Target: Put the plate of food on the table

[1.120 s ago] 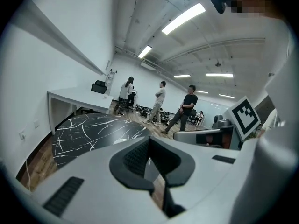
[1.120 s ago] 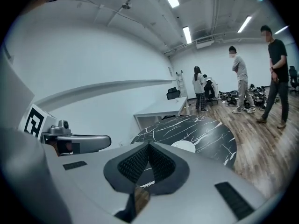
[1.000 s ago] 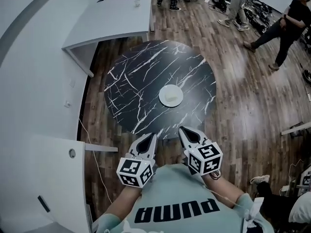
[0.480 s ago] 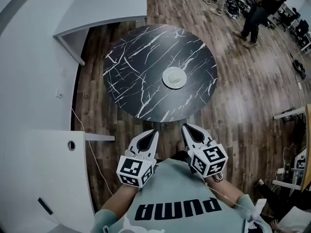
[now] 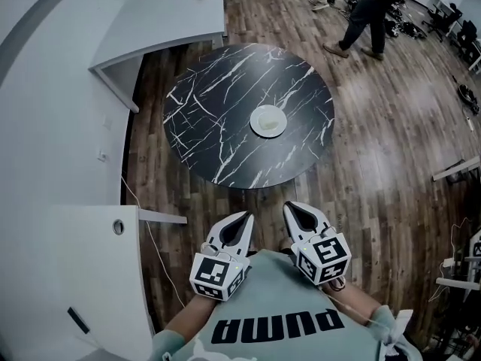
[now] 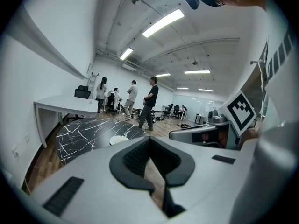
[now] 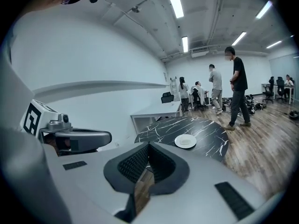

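Observation:
A white plate of pale food (image 5: pixel 268 120) lies on the round black marble table (image 5: pixel 218 89), right of its centre. My left gripper (image 5: pixel 243 218) and right gripper (image 5: pixel 291 207) are held close to my chest, short of the table's near edge and well apart from the plate. Both are shut with nothing between the jaws. In the left gripper view, the left gripper (image 6: pixel 149 142) points toward the plate (image 6: pixel 118 139) on the table (image 6: pixel 84 132). The right gripper (image 7: pixel 148 146) likewise faces the plate (image 7: pixel 185 141) on the table (image 7: pixel 196 125).
A white desk (image 5: pixel 169 21) stands beyond the table at the upper left. A white counter (image 5: pixel 83 269) is at my lower left, and a thin cable (image 5: pixel 146 232) runs along the wood floor beside it. A person (image 5: pixel 368 10) walks at the far upper right.
The table and plate now sit farther from me than a second ago, with more floor between the grippers and the table's edge. Both grippers stay shut at my chest. People in the background have shifted.

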Demonstrator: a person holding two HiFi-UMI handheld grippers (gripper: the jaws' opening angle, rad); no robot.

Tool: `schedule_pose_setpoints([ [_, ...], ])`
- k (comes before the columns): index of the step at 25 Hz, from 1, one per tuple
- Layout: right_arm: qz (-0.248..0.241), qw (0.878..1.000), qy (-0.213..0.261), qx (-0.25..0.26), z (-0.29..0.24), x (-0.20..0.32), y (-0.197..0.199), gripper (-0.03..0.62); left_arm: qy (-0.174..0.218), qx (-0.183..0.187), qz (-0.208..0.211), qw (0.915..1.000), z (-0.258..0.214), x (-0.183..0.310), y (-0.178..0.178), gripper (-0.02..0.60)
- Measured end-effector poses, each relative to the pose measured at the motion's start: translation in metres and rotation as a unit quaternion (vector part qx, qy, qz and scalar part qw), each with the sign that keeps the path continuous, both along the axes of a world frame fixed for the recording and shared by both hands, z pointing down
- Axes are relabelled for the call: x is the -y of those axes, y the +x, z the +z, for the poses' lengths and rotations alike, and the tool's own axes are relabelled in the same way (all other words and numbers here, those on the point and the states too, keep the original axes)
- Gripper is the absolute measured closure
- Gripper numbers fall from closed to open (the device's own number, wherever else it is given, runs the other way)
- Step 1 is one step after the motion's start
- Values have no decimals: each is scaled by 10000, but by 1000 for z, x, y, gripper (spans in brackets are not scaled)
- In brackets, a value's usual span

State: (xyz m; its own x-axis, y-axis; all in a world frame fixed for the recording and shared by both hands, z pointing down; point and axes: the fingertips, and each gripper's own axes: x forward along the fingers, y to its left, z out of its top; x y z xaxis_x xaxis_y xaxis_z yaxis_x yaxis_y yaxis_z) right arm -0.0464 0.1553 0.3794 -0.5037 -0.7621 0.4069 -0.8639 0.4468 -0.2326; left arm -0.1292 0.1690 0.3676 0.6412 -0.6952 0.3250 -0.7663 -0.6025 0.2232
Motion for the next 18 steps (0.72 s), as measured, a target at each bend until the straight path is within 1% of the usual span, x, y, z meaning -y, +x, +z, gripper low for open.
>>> schedule_pose_setpoints([
  [8, -117, 9996, 198, -173, -7, -10, 19, 586, 96, 147, -156, 9997, -2, -6, 17, 574],
  [18, -141, 9991, 368, -170, -15, -5, 35, 586, 226, 172, -216, 9994, -6, -1, 32, 574],
])
